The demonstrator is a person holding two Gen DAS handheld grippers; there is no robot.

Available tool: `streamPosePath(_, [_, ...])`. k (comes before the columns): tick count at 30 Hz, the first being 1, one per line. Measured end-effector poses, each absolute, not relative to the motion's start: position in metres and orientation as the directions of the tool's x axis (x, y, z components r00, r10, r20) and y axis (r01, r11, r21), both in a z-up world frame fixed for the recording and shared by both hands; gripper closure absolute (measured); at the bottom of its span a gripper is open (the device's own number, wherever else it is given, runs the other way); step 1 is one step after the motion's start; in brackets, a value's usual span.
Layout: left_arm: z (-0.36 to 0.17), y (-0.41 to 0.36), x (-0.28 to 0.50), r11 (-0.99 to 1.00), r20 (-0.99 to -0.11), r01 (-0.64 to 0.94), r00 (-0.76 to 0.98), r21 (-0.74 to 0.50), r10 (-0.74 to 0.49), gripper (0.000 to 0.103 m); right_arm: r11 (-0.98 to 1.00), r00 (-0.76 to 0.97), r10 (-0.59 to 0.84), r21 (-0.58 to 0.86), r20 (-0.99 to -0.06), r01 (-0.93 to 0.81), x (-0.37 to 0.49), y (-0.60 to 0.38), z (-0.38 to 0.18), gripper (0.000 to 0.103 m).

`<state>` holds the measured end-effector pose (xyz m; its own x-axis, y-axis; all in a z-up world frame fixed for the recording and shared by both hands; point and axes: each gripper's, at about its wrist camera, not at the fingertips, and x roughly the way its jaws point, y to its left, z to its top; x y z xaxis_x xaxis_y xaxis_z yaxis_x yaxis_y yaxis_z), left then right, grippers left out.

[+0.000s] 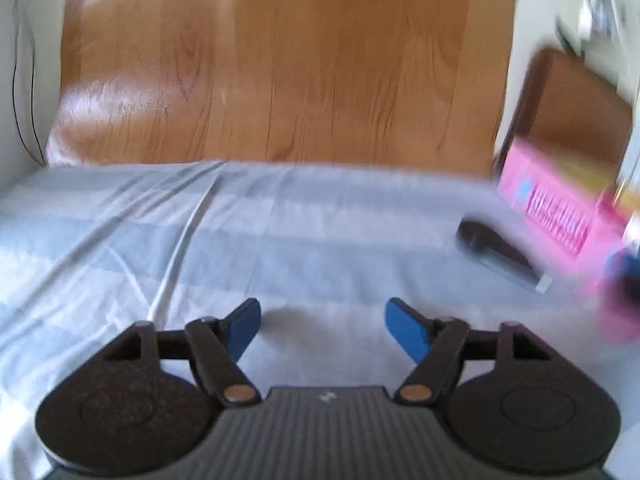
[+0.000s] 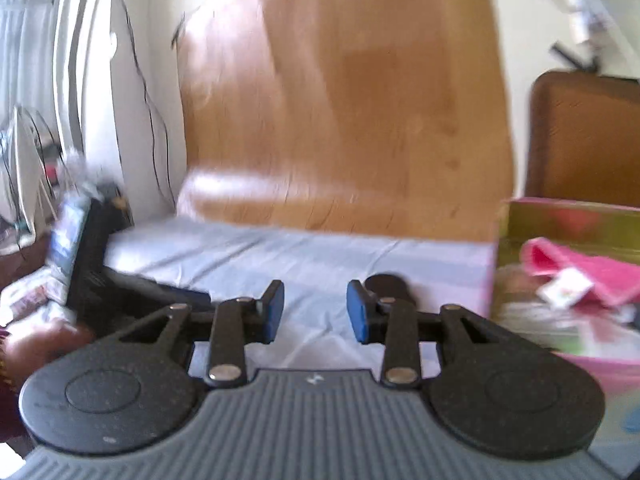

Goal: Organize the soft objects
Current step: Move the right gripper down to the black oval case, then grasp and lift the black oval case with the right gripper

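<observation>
A pink cloth (image 2: 596,276) with a white tag lies inside a pink open box (image 2: 568,210) at the right of the bed. The left wrist view shows the same pink box (image 1: 560,208), blurred, at the right edge. My left gripper (image 1: 323,308) hangs open over the pale striped bedsheet (image 1: 280,232) with nothing between its blue pads. My right gripper (image 2: 315,292) is also open and empty above the sheet (image 2: 320,256), just left of the box. Both views are smeared by motion.
A black elongated object (image 1: 496,252) lies on the sheet near the box and pokes out behind my right finger (image 2: 386,282). A wooden headboard (image 1: 280,60) closes the far side. A dark device (image 2: 92,264) and cables stand at the left.
</observation>
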<state>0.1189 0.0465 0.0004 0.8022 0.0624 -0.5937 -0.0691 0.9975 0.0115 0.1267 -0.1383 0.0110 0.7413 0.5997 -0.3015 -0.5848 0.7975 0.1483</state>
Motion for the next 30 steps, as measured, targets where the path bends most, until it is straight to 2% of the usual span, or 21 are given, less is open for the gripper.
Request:
streamPosePath(1, [-0.006,0.057,0.122,0.995,-0.614,-0.095,0.786,-0.009,0.069,0.030,0.811,0.750,0.576,0.118,-0.325,-0.573,0.136,-0.125,0.009,0.065])
streamPosePath(3, [-0.003,0.071,0.115,0.991,-0.586,-0.095,0.810,-0.097,0.020,0.029,0.837,0.769,0.523,0.049,-0.368,-0.546,0.157,-0.104,0.005,0.065])
streamPosePath(6, [-0.005,0.073,0.115,0.990,-0.594,-0.100,0.804,-0.104,0.018,0.029,0.861,0.786,0.449,-0.030,-0.425,-0.508,0.194,-0.082,0.002,0.062])
streamPosePath(7, [-0.005,0.072,0.115,0.990,-0.595,-0.099,0.803,-0.099,0.021,0.029,0.872,0.793,0.417,-0.052,-0.444,-0.487,0.206,-0.077,0.000,0.056])
streamPosePath(9, [-0.004,0.076,0.115,0.989,-0.593,-0.099,0.805,-0.109,0.015,0.029,0.881,0.784,0.383,-0.062,-0.490,-0.469,0.225,-0.073,-0.005,0.046])
streamPosePath(13, [-0.004,0.076,0.118,0.986,-0.585,-0.096,0.811,-0.138,-0.003,0.029,0.909,0.739,0.329,-0.017,-0.588,-0.417,0.253,-0.074,-0.024,0.042])
streamPosePath(15, [-0.003,0.076,0.118,0.985,-0.584,-0.095,0.812,-0.141,-0.005,0.029,0.908,0.728,0.361,0.044,-0.582,-0.416,0.251,-0.083,-0.027,0.051])
streamPosePath(24, [-0.002,0.078,0.116,0.982,-0.577,-0.092,0.817,-0.165,-0.020,0.026,0.794,0.642,0.537,0.072,-0.547,-0.603,0.133,-0.119,-0.028,0.052])
streamPosePath(27, [-0.002,0.076,0.114,0.985,-0.577,-0.071,0.816,-0.160,-0.034,0.020,0.810,0.684,0.508,0.021,-0.523,-0.586,0.081,-0.154,-0.032,0.052])
streamPosePath(30, [-0.001,0.070,0.111,0.986,-0.577,0.012,0.810,-0.166,-0.107,0.020,0.872,0.761,0.413,-0.025,-0.500,-0.489,0.045,-0.193,-0.042,0.051])
